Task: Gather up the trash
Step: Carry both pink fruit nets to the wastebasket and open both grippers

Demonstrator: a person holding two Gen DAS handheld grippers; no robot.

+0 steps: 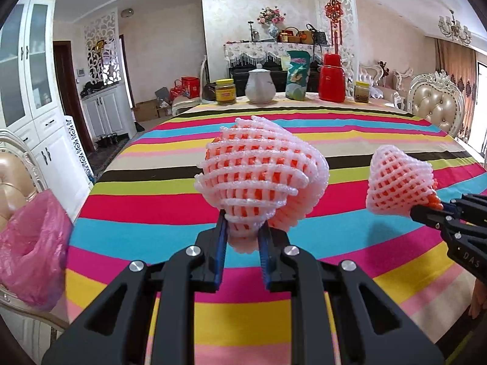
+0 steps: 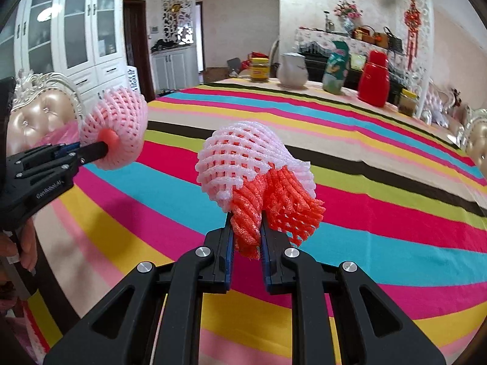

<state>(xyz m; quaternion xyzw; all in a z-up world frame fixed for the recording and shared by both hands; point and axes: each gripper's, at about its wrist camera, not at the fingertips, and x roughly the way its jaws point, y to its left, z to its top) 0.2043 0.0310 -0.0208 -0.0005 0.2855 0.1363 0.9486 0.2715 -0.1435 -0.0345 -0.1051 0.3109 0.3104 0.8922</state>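
Left claw (image 1: 243, 228) clamping one foam fruit net (image 1: 258, 170), right claw (image 2: 247, 228) clamping another net (image 2: 255, 173), above striped tablecloth (image 1: 334, 213)

1. Foam net (image 1: 258, 179) in left gripper (image 1: 243, 234): soft, ribbed, matt.
2. Gripper bodies: matt black plastic, shiny metal pins.
3. Tablecloth (image 1: 350, 140) beneath: smooth striped cloth.
4. Pink bag (image 1: 30, 258) left: thin glossy plastic.

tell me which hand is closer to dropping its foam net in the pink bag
Left. The pink bag hangs at the table's left edge, beside the left gripper; the right gripper holds its foam net farther right.
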